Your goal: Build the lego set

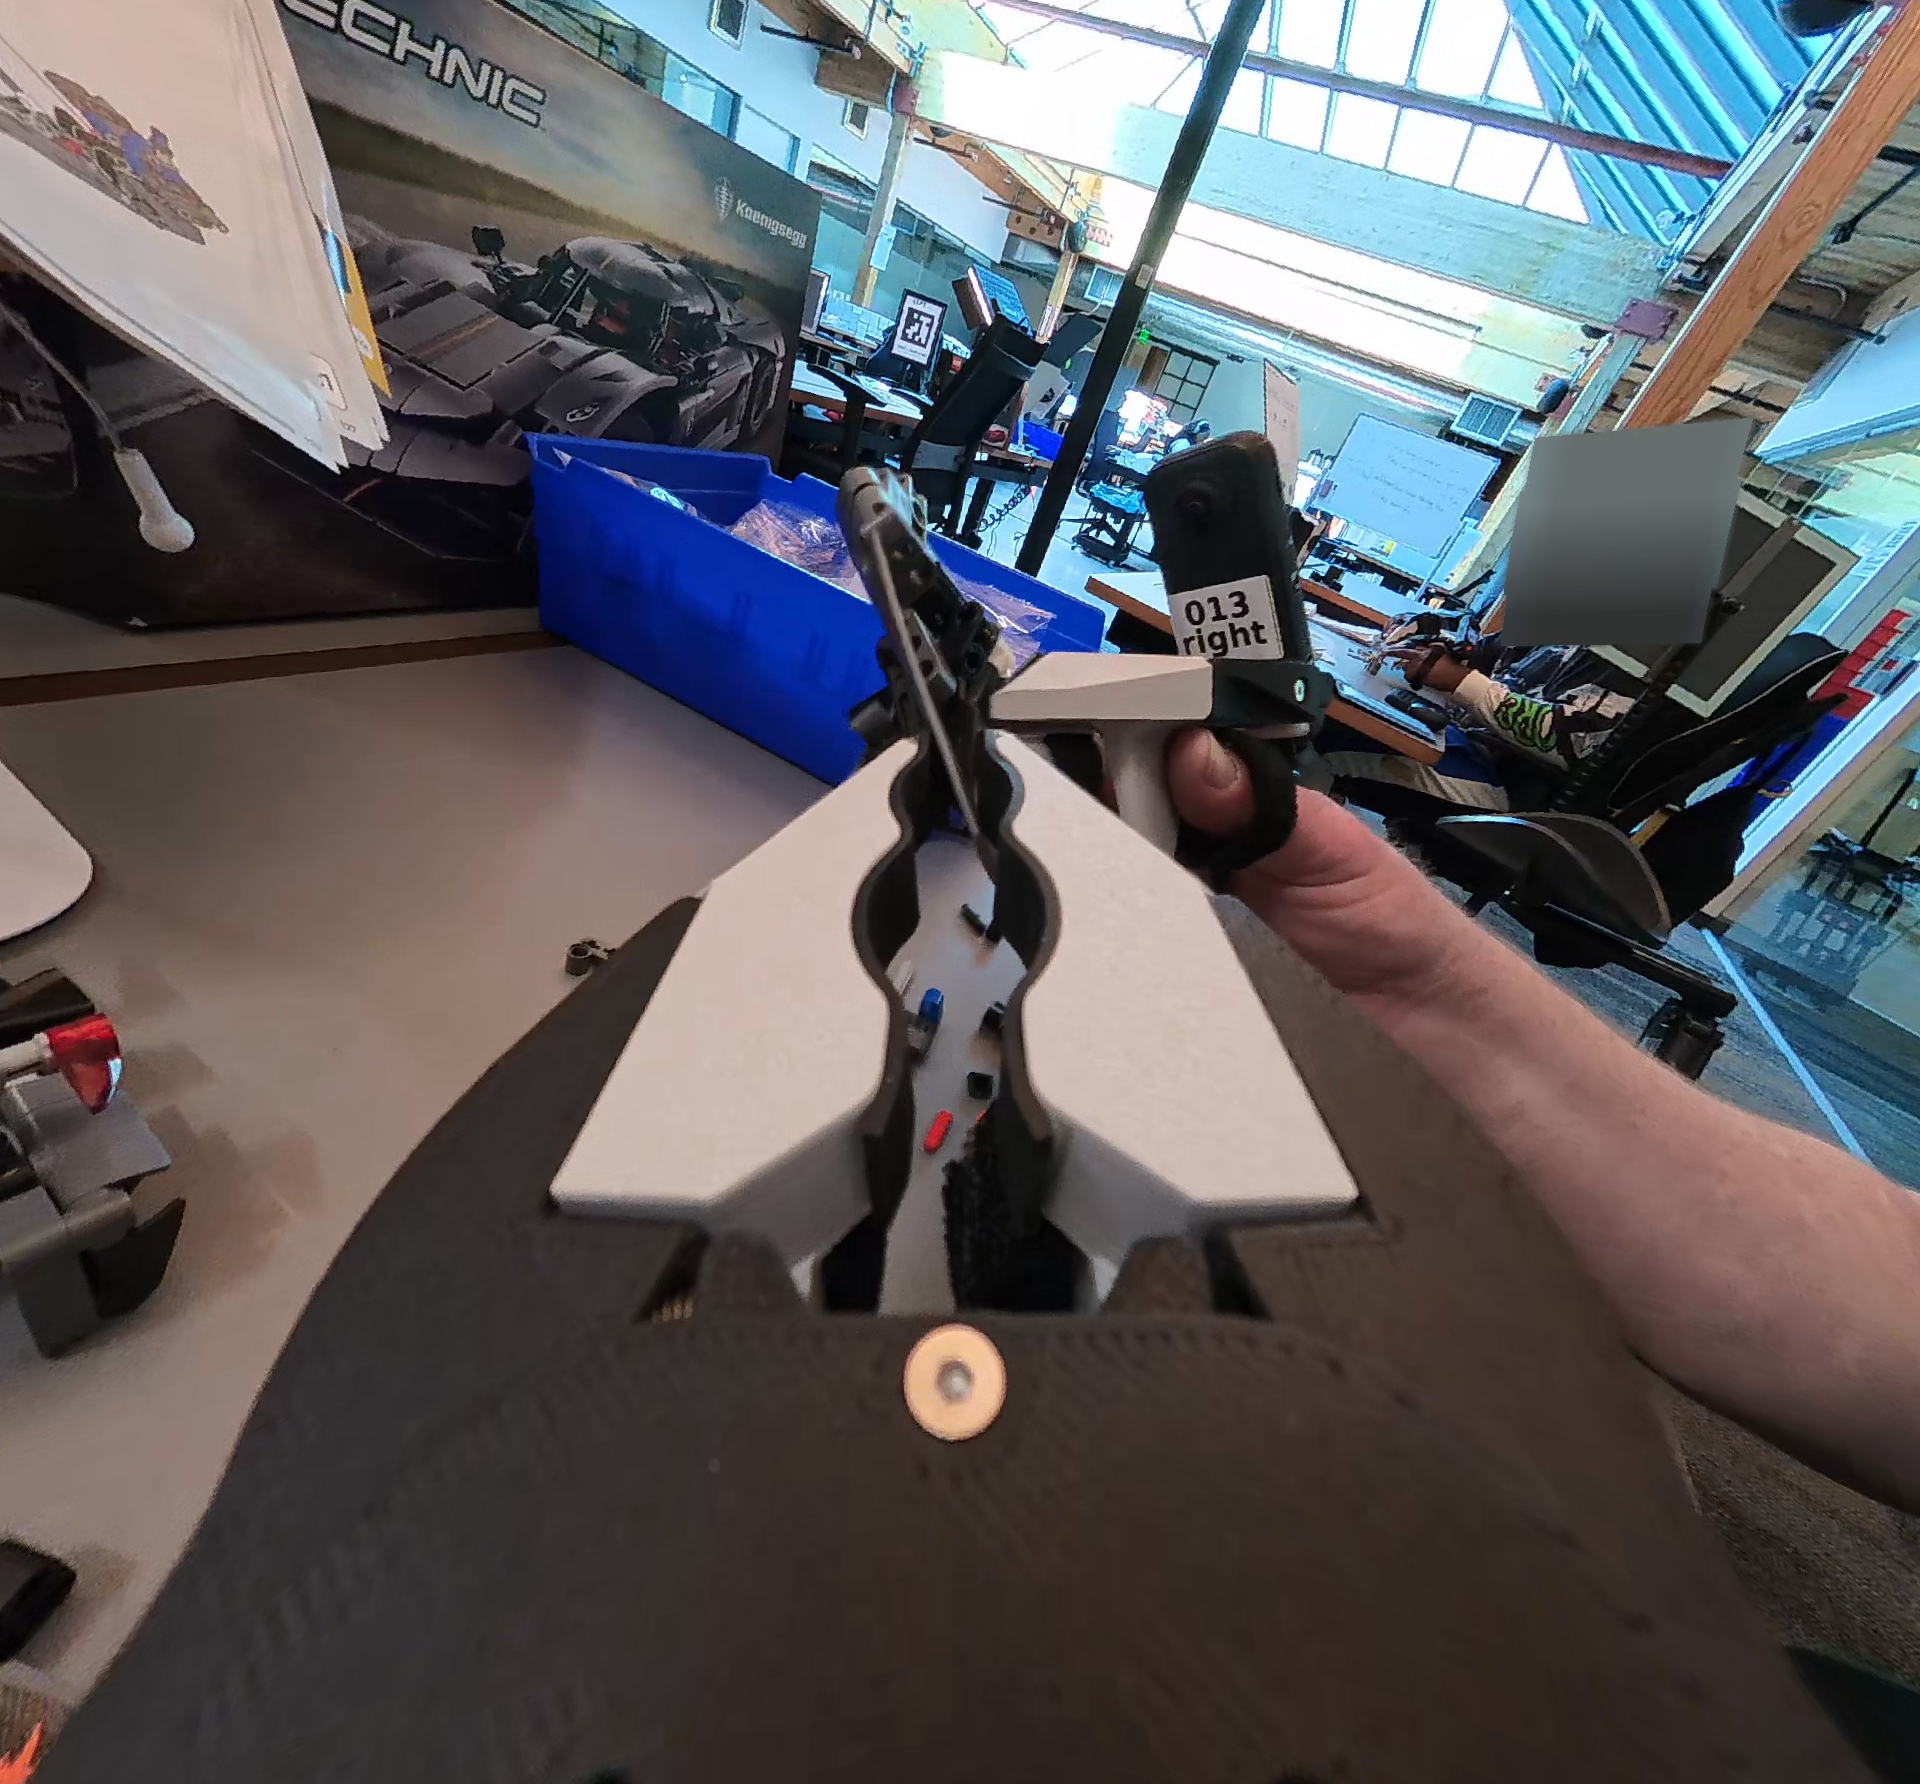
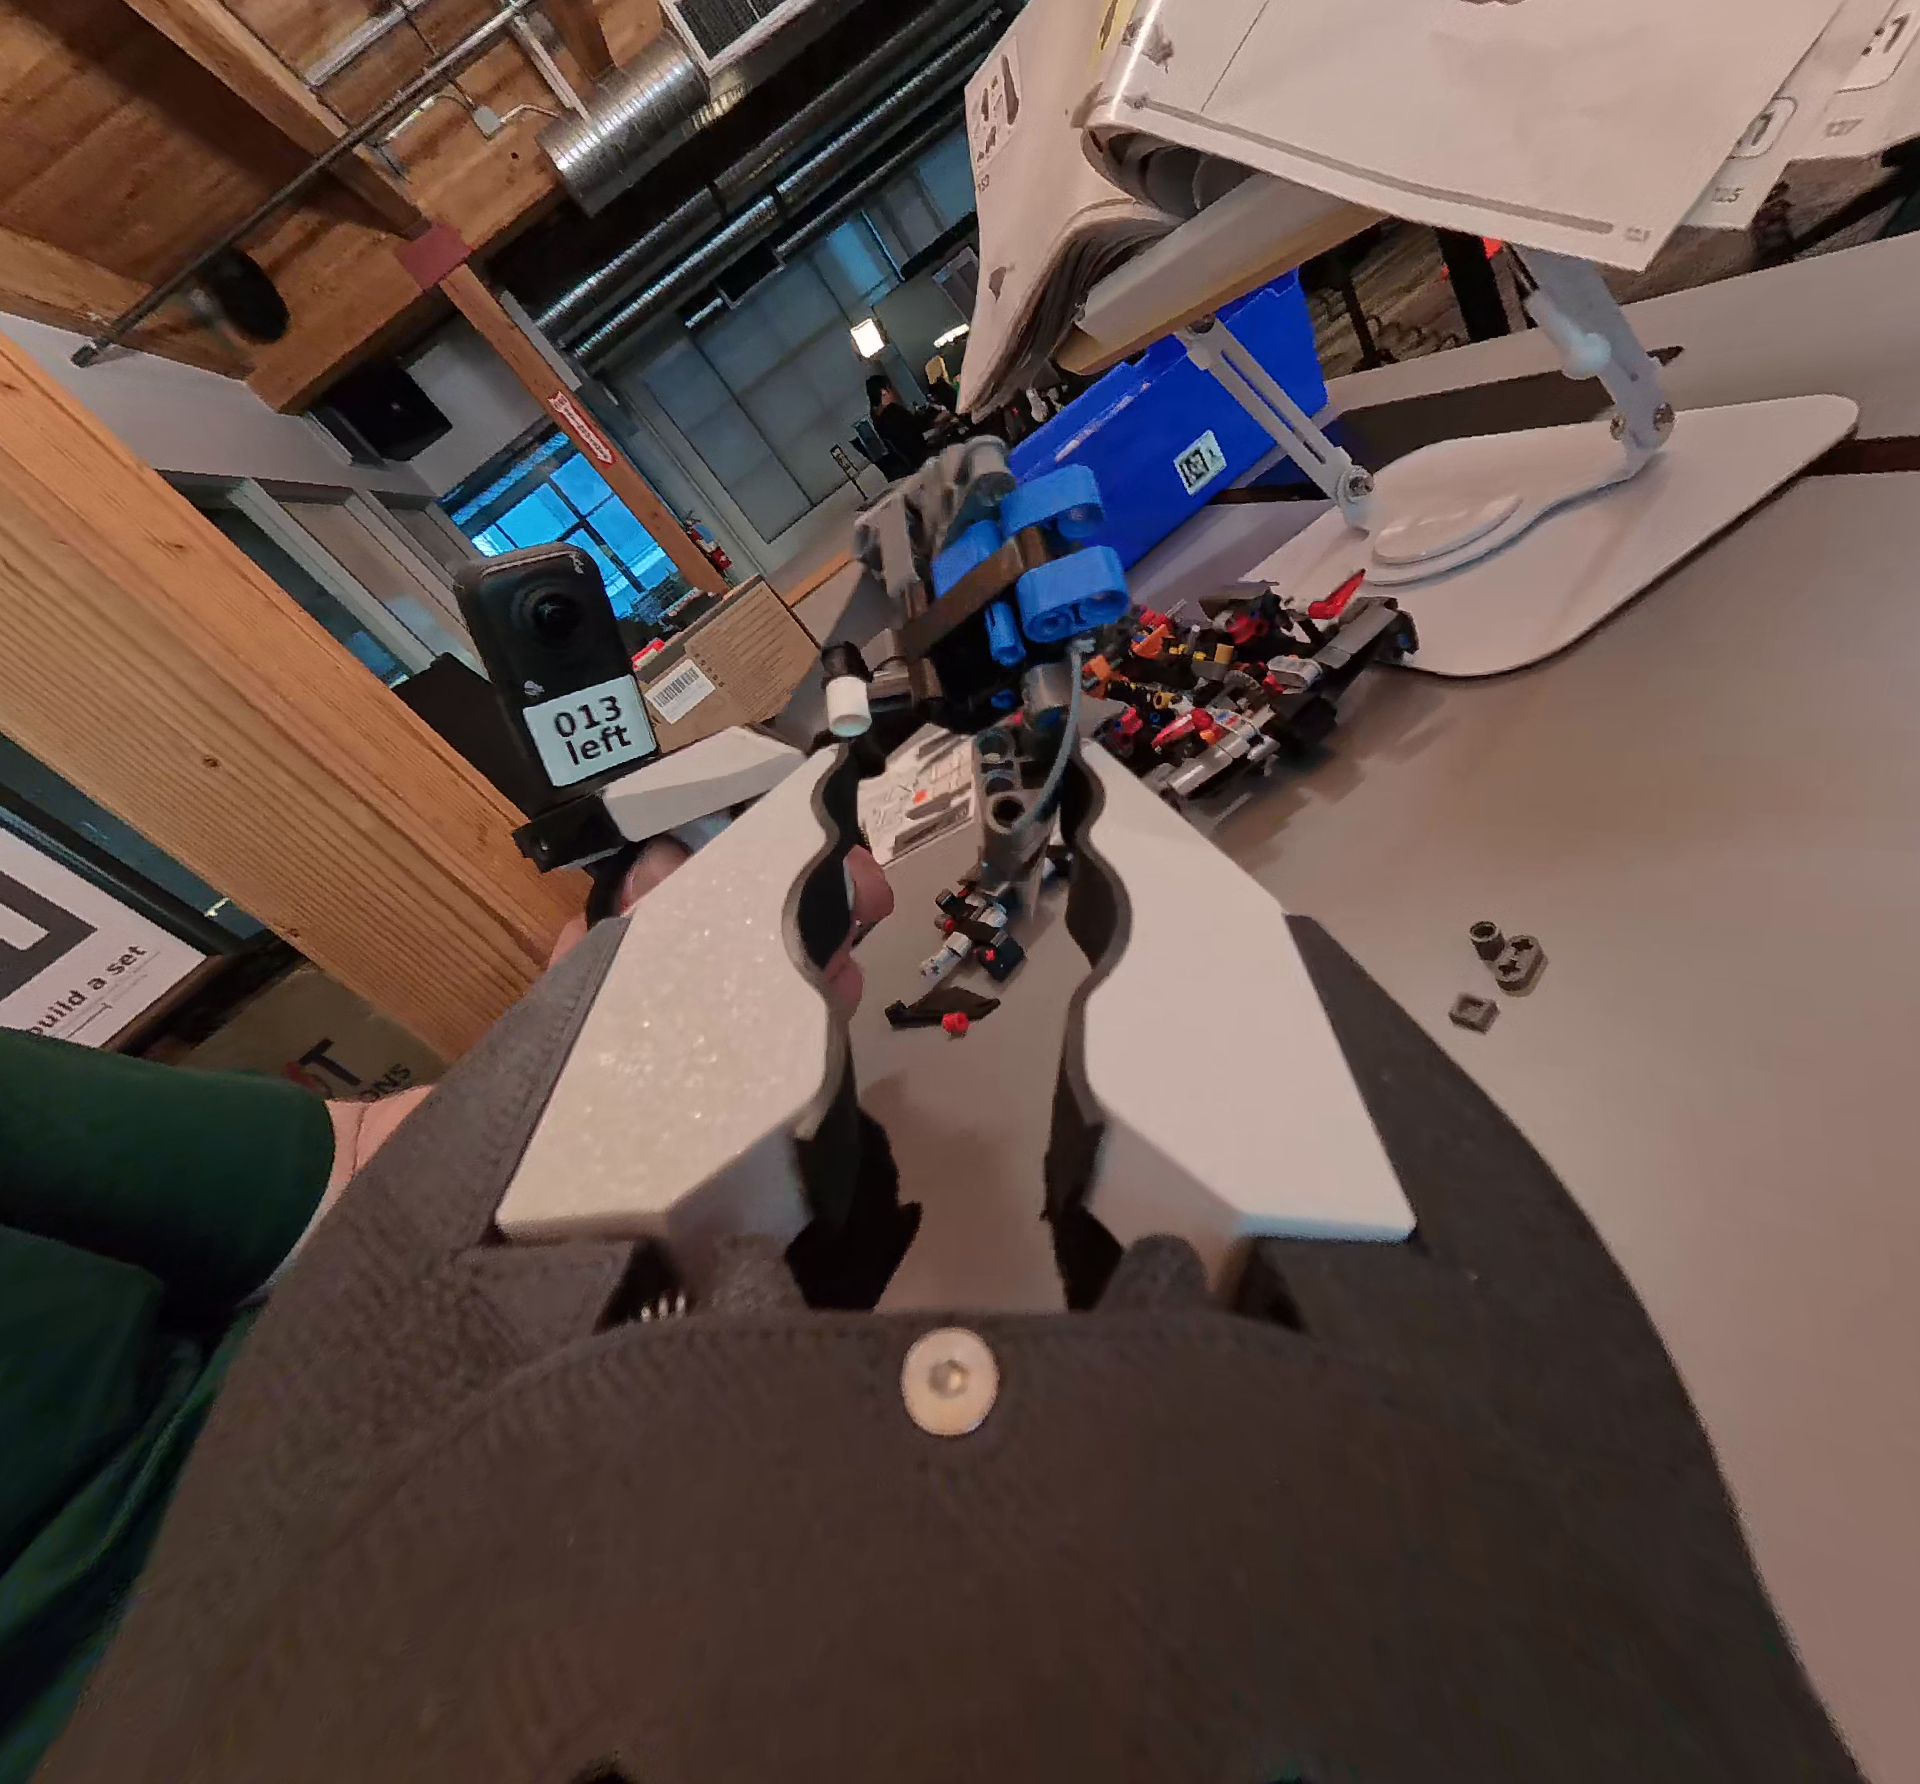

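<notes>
A small lego subassembly (image 2: pixel 1023 581) of black, grey and blue parts is held up above the grey table (image 2: pixel 1610 955). My right gripper (image 2: pixel 966 768) is closed on its grey lower end, with a thin grey hose beside the right finger. My left gripper (image 1: pixel 951 768) is nearly shut and clamps a thin black part of the same subassembly (image 1: pixel 914 612). The two grippers meet at right angles. The right gripper (image 1: pixel 1023 721) reaches in from the right in the left wrist view. The left gripper (image 2: pixel 769 768) shows at the left in the right wrist view.
A partly built car model (image 2: pixel 1247 685) lies near the white stand (image 2: pixel 1621 529), which holds the open instruction booklet (image 2: pixel 1455 20). A blue bin (image 1: pixel 707 591) with bagged parts and the set's box (image 1: pixel 540 300) stand behind. Loose small parts (image 2: pixel 966 945) and grey pieces (image 2: pixel 1507 960) lie on the table. My left and right fingertips are right by each other.
</notes>
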